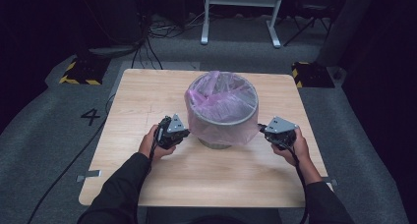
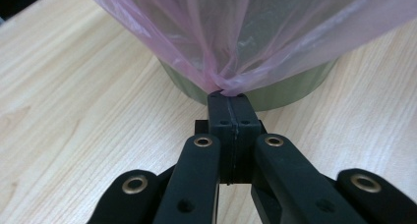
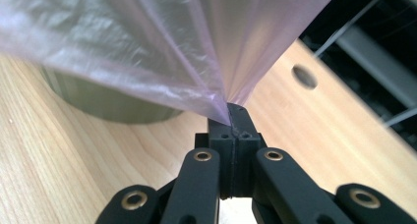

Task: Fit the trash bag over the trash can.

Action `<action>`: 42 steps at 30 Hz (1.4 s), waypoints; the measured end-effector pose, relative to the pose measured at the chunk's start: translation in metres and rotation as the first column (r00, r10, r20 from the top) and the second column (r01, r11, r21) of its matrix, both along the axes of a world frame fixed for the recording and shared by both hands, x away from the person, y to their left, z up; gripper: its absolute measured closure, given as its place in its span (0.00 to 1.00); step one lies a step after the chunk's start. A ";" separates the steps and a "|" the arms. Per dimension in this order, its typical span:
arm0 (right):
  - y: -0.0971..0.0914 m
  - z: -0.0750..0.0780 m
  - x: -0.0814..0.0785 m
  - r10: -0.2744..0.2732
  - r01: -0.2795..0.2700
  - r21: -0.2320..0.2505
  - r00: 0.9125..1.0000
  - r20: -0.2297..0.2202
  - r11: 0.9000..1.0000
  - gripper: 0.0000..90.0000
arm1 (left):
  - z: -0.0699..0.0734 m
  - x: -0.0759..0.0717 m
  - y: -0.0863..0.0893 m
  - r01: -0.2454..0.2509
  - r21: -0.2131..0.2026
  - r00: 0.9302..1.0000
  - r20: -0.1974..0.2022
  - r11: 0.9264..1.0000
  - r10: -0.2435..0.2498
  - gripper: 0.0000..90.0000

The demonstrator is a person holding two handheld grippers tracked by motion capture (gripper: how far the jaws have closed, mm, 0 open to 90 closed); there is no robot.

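Observation:
A grey round bin stands mid-table with a pink plastic bag lining it and draped over its rim down the outside. My left gripper is at the bin's left side, shut on the bag's hem; in the left gripper view its jaws pinch the gathered pink film in front of the bin's base. My right gripper is at the bin's right side, shut on the bag's edge; the right gripper view shows the film pulled taut to a point at the jaw tips.
The wooden table has bare surface all round the bin, and a round hole near its edge. Beyond the far edge are a white frame's legs, yellow-black floor blocks and cables on grey carpet.

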State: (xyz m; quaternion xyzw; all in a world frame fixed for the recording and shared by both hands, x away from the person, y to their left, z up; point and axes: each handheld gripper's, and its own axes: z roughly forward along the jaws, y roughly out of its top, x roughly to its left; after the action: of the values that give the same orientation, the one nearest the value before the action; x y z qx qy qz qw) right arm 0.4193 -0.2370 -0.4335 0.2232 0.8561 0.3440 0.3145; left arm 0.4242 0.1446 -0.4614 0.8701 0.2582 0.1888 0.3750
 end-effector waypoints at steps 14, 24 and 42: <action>-0.001 -0.040 0.045 -0.065 0.049 -0.087 0.980 -0.187 0.995 1.00 | -0.028 0.022 0.009 -0.067 0.014 0.992 -0.104 0.998 0.068 0.82; -0.030 -0.033 0.036 -0.044 0.073 0.109 0.969 -0.243 0.991 0.53 | -0.015 -0.001 0.047 -0.169 -0.122 0.981 -0.116 0.978 0.155 0.21; -0.063 0.007 -0.019 0.035 0.028 0.367 0.986 -0.164 0.930 0.24 | -0.028 -0.040 0.056 -0.141 -0.036 0.979 -0.154 0.989 0.134 0.19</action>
State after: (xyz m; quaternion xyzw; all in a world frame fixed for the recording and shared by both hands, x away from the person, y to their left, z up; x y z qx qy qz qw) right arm 0.4003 -0.3004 -0.4269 0.3048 0.8002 0.4789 0.1935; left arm 0.3839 0.2006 -0.4889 0.8529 0.3498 0.1417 0.3608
